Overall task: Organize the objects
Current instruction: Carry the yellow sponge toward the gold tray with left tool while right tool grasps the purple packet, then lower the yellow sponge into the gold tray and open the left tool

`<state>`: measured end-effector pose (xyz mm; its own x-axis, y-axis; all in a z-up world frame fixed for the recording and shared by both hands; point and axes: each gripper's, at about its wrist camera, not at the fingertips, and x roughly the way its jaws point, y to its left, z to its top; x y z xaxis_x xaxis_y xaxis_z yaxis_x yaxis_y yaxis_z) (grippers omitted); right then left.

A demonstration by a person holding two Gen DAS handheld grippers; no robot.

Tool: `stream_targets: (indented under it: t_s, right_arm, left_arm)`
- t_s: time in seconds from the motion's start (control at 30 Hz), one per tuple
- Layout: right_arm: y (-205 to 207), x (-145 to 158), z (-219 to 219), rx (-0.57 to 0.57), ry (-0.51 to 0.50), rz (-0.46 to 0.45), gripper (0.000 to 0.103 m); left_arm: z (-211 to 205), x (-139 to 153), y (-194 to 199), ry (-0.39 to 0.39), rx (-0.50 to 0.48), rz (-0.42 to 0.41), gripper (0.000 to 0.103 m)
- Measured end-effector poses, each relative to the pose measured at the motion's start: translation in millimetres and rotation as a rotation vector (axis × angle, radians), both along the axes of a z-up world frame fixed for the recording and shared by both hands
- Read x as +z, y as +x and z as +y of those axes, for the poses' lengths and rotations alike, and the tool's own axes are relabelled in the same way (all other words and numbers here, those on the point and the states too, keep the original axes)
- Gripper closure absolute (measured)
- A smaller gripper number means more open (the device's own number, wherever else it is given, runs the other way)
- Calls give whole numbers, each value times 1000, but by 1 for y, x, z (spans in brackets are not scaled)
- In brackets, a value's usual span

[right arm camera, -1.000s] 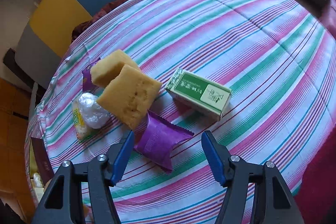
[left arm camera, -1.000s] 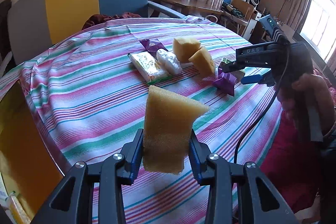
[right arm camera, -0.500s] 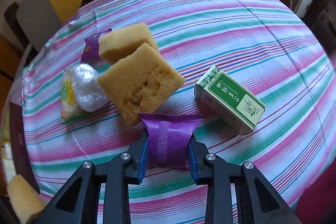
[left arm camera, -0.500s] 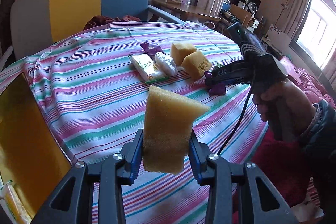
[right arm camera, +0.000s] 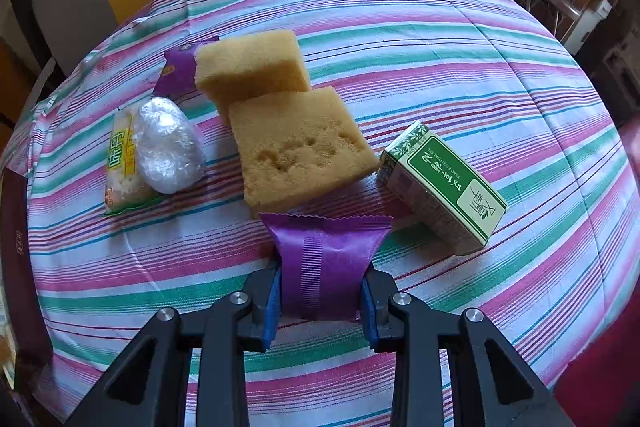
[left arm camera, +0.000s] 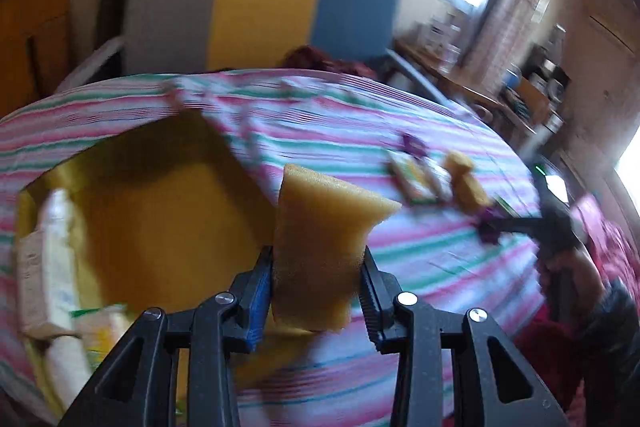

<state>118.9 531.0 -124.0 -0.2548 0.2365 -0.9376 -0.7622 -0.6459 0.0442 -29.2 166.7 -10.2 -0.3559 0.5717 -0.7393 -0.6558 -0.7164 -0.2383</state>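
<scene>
the left claw [left arm camera: 318, 273] has swung its pinched yellow foam sponge block [left arm camera: 324, 239] over the yellow box [left arm camera: 160, 211] at frame left, while the right claw [right arm camera: 320, 293], newly closed, pinches the light, crinkly purple foil packet [right arm camera: 324, 259] mid-body, low centre on the striped desk [right arm camera: 440, 67].

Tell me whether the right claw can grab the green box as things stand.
Probably not yet: the right claw is shut on the purple packet, so its jaws are full. The green box itself lies uncovered nearby on the striped cloth.
</scene>
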Motion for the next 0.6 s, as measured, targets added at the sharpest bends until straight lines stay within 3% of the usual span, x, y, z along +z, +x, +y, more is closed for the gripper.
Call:
stream_targets:
  t_s: [0.23, 0.47, 0.6]
  right_arm:
    - [1, 3, -6, 23, 22, -15, 71]
    - [2, 6, -7, 39, 30, -19, 71]
    - [0, 7, -7, 46, 30, -19, 71]
  left_arm:
    - [-66, -15, -115, -102, 307, -60, 64]
    - [-83, -59, -183, -206, 408, -177, 64]
    - [-82, -74, -201, -249, 429, -184, 61]
